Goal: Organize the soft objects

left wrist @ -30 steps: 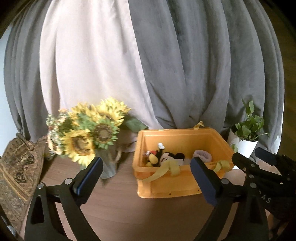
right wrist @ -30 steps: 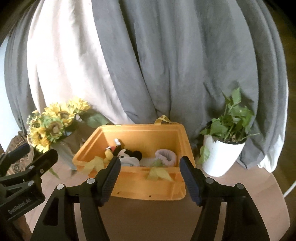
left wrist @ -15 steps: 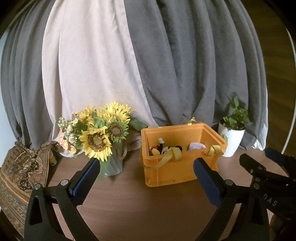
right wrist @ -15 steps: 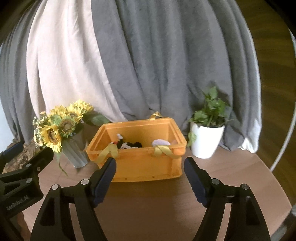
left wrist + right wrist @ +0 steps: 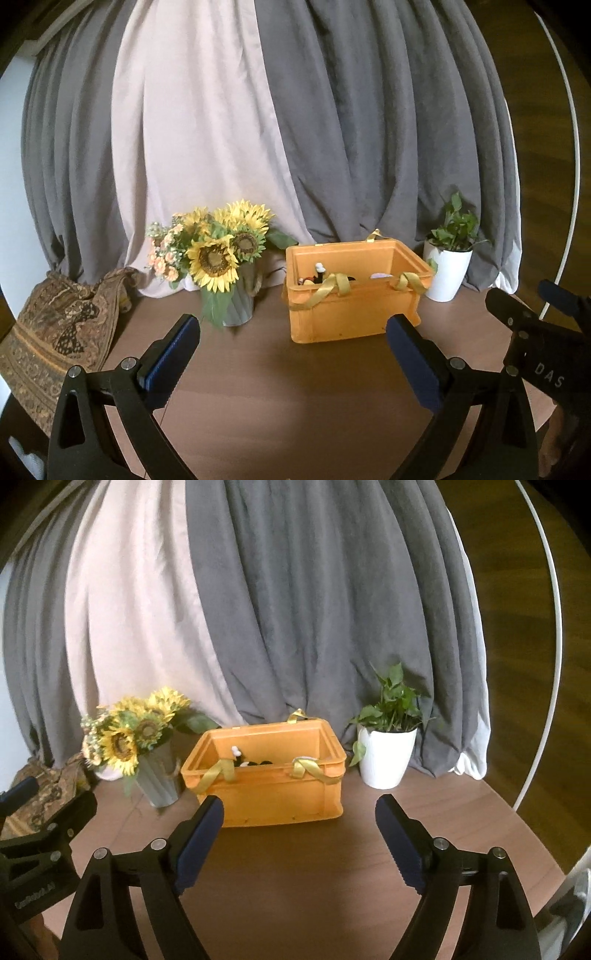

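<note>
Round brown wooden table (image 5: 280,391): carries everything below.
Patterned brown woven bag (image 5: 55,332): whole only in the left wrist view, at the table's left edge; a sliver in the right view.
Orange plastic crate (image 5: 269,786) with yellow ribbon handles: mid-table, well beyond both sets of tongs, between the sunflower bouquet in a grey vase (image 5: 221,266) and the green plant in a white ribbed pot (image 5: 386,757).
Soft toys (image 5: 251,761): inside the crate, mostly hidden by its front wall; a black-and-white plush top shows.
Left gripper (image 5: 293,339): jaws wide apart, nothing between them.
Right gripper (image 5: 299,818): jaws opening, nothing between them.
</note>
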Available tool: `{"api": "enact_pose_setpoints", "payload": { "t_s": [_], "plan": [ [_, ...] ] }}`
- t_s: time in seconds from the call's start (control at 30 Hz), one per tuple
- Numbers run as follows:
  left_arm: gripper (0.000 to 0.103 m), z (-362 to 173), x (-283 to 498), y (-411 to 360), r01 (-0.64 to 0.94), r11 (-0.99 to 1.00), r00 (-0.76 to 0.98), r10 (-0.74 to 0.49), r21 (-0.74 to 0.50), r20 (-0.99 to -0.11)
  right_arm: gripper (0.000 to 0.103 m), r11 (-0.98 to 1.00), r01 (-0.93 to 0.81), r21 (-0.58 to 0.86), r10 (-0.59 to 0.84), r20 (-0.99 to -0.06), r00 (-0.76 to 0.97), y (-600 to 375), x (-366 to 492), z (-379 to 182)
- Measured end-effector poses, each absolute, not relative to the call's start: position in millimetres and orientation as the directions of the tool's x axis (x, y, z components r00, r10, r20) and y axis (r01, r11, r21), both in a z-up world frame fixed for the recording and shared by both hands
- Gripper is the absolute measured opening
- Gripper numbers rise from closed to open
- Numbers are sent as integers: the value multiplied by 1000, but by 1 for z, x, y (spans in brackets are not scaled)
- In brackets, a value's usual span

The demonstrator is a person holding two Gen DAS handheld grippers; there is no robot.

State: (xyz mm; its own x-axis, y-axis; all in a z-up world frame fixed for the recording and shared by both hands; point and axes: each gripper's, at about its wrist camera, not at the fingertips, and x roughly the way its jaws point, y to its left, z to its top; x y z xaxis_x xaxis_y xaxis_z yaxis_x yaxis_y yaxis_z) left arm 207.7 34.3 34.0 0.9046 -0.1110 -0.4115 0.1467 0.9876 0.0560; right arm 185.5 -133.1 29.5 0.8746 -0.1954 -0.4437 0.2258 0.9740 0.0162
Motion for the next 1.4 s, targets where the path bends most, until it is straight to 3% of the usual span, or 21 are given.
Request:
{"api": "enact_pose_setpoints", "payload": {
  "t_s": [0.67, 1.4],
  "plan": [
    [103, 43, 87, 29, 95, 994, 926, -69, 52, -371, 85, 987, 157, 37, -128, -404, 906, -148, 75, 41],
    [103, 48, 42, 25, 102, 994, 929, -80, 42, -362, 85, 988, 147, 43, -121, -374, 919, -157, 27, 50]
  ]
}}
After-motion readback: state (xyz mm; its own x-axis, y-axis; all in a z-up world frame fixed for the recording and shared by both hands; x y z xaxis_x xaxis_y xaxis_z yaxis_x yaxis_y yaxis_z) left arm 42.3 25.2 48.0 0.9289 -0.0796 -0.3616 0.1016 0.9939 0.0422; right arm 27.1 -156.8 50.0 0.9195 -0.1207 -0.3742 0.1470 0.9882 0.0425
